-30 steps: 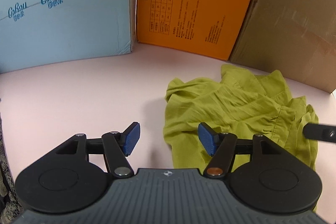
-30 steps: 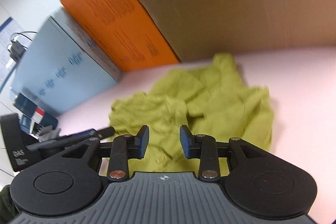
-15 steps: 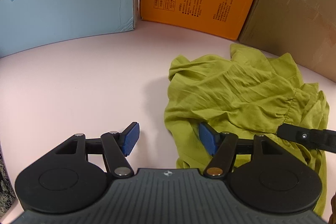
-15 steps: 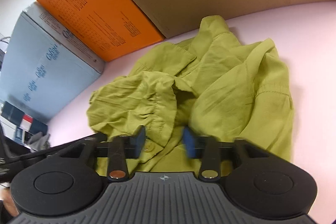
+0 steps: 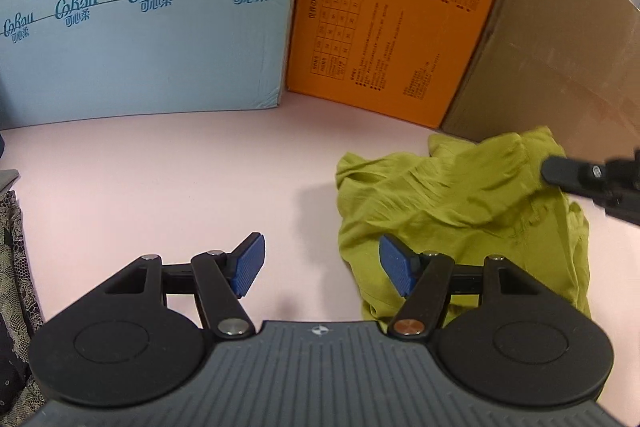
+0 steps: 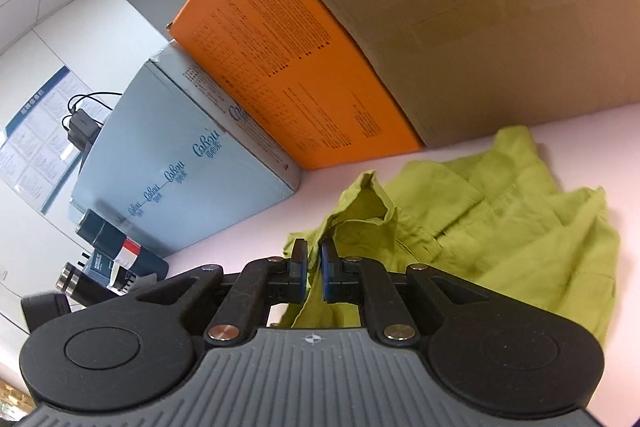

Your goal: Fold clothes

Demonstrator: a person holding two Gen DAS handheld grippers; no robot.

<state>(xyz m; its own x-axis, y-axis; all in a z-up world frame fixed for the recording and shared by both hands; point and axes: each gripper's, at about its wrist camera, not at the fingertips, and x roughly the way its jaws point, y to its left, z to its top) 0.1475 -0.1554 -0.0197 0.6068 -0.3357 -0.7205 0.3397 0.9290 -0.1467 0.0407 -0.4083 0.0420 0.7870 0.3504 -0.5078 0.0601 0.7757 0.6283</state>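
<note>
A crumpled olive-green shirt (image 5: 452, 199) lies on the pink tabletop (image 5: 180, 167) near the boxes. My left gripper (image 5: 322, 265) is open just above the table, its right pad at the shirt's near left edge, nothing between the pads. In the right wrist view my right gripper (image 6: 314, 267) is shut on a fold of the green shirt (image 6: 500, 227), which rises between its blue pads. The right gripper's black finger (image 5: 572, 173) shows in the left wrist view, lifting the shirt's upper right part.
A light blue box (image 5: 140, 27), an orange box (image 5: 392, 11) and a brown cardboard box (image 5: 560, 47) wall the table's far side. Patterned cloth (image 5: 16, 267) hangs at the left edge. Dark bottles (image 6: 108, 247) stand beside the blue box (image 6: 180, 187).
My right gripper went from open to shut on a fold of the shirt and lifted it. The left gripper stayed open and tilted up, so the boxes fill more of its view.
</note>
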